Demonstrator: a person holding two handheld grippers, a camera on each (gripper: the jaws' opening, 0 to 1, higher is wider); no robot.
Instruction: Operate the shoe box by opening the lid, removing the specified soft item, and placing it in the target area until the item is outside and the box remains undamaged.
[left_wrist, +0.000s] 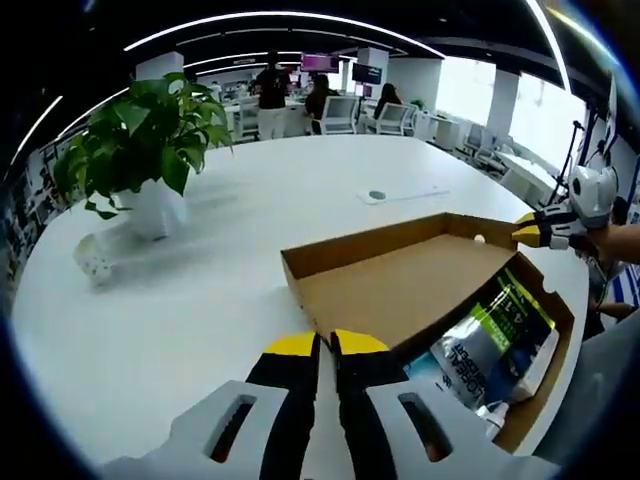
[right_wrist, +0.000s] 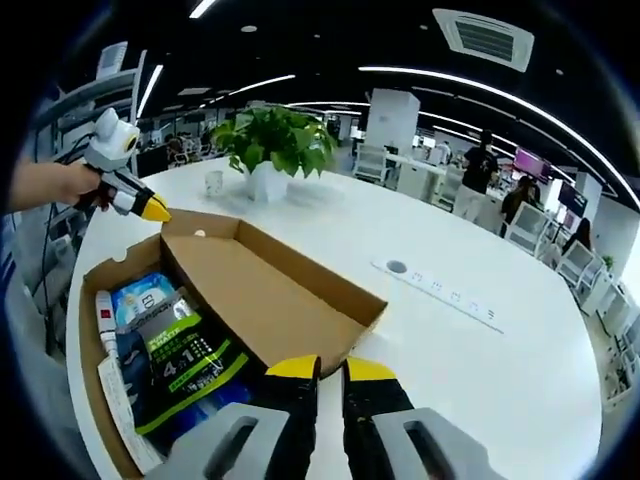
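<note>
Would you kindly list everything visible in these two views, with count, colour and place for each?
shoe box: one, brown cardboard, on the table, lid open and lying flat.
packets: several, blue, grey and green, inside the box.
tube: one, white, along the box wall.
table: one, white, round.
potted plant: one, green leaves in a white pot, on the table.
small white cup: one, beside the plant.
power strip: one, white, set in the tabletop.
people: several, standing in the background office.
left gripper: black jaws with yellow tips, closed, at the lid edge.
right gripper: same colours, closed, at the lid edge.
</note>
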